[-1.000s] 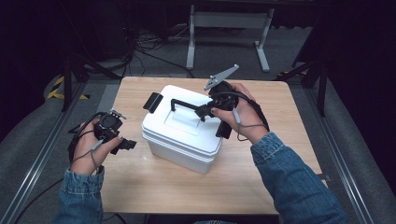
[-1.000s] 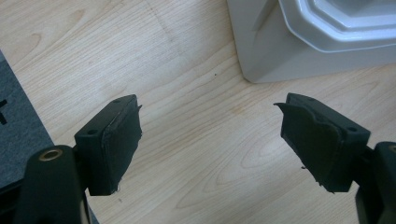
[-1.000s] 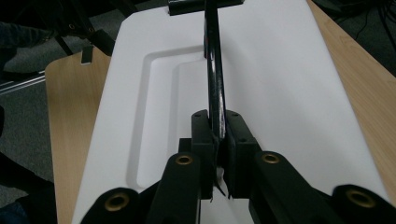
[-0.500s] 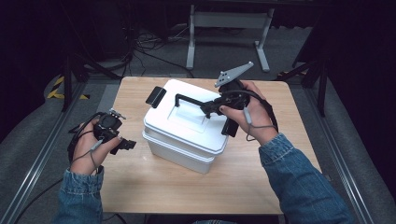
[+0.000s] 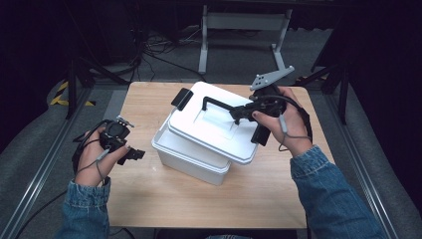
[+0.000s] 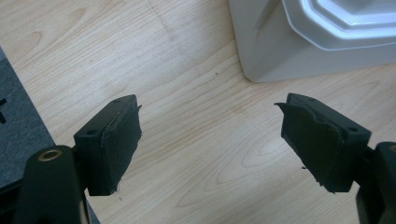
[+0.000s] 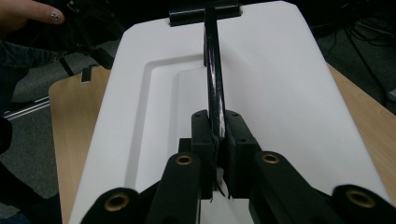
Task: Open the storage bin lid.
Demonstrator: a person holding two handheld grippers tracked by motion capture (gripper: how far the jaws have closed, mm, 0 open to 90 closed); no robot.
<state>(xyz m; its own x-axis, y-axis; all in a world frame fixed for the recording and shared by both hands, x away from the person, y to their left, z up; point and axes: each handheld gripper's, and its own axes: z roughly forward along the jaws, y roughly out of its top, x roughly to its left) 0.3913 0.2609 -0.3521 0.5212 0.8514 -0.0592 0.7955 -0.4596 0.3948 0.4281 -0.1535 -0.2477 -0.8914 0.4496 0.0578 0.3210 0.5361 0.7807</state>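
Observation:
A white plastic box (image 5: 186, 158) stands on the wooden table (image 5: 278, 199). Its white lid (image 5: 219, 127) is lifted off and shifted toward the back right, tilted above the box. My right gripper (image 5: 238, 113) is shut on the lid's black handle (image 5: 219, 105), which runs between its pads (image 7: 205, 140) in the right gripper view, over the lid (image 7: 280, 93). My left gripper (image 5: 135, 155) rests low at the table's left, open with nothing between its pads (image 6: 116, 140). A corner of the box (image 6: 289, 60) lies ahead of it.
Black latches (image 5: 181, 97) hang at the lid's ends. A metal frame (image 5: 244, 22) and cables lie on the floor beyond the table. Rails run along both sides of the table. Bare wood (image 6: 187, 116) lies in front of the left gripper.
The right gripper has carried the lid up and toward the back right, uncovering the box's front left rim. The left hand has stayed where it was.

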